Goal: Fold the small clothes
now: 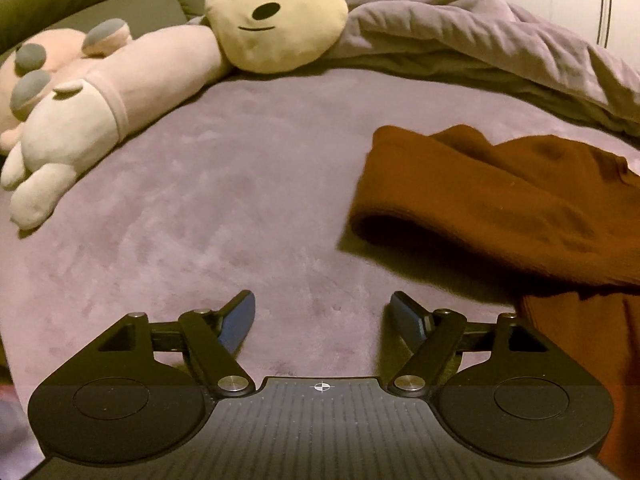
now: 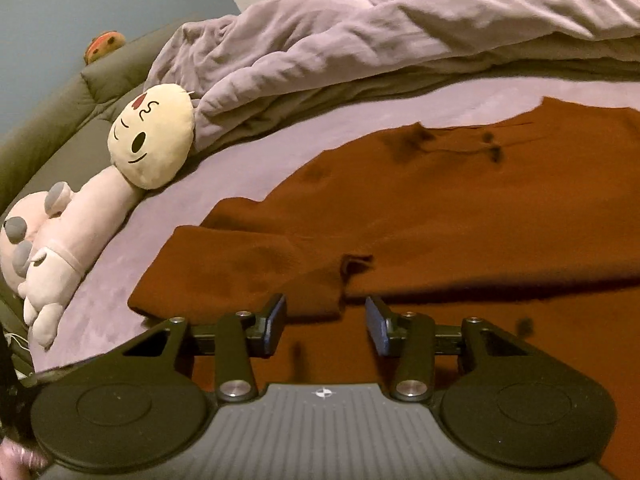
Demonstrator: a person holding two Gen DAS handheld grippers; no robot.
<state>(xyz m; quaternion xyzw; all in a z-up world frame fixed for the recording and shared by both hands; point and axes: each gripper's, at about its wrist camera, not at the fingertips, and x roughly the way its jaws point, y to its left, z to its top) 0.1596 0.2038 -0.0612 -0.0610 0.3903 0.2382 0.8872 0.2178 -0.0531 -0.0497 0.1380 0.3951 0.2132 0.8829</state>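
Lying spread over the purple bed cover [image 1: 224, 200], the rust-brown garment [image 2: 440, 208] looks only partly dealt with: one flap is turned over onto the body, its rounded fold edge showing at about 8 o'clock in the right wrist view, while the rest lies flat with some wrinkles and a small puckered notch near the middle. I judge the fold as begun but far from finished; the piece is not yet a compact stack, and more folds seem to be left.

The right gripper [image 2: 326, 322] has its fingers spread apart with nothing between them. It hovers over the garment, the turned-over flap's edge lying just ahead of its fingertips, from 10 to 12 o'clock, and more cloth beneath and at 3 o'clock.

The left gripper [image 1: 322, 316] is also spread wide and empty, over bare cover. From it the garment [image 1: 500, 208] lies at 1 to 3 o'clock, near but not touching, with a strip of cloth running down at 4 o'clock beside its right finger.

A plush toy [image 1: 120, 92] rests at 10 o'clock and a rumpled lilac duvet [image 2: 360, 40] at 12 o'clock, both clear of the garment.
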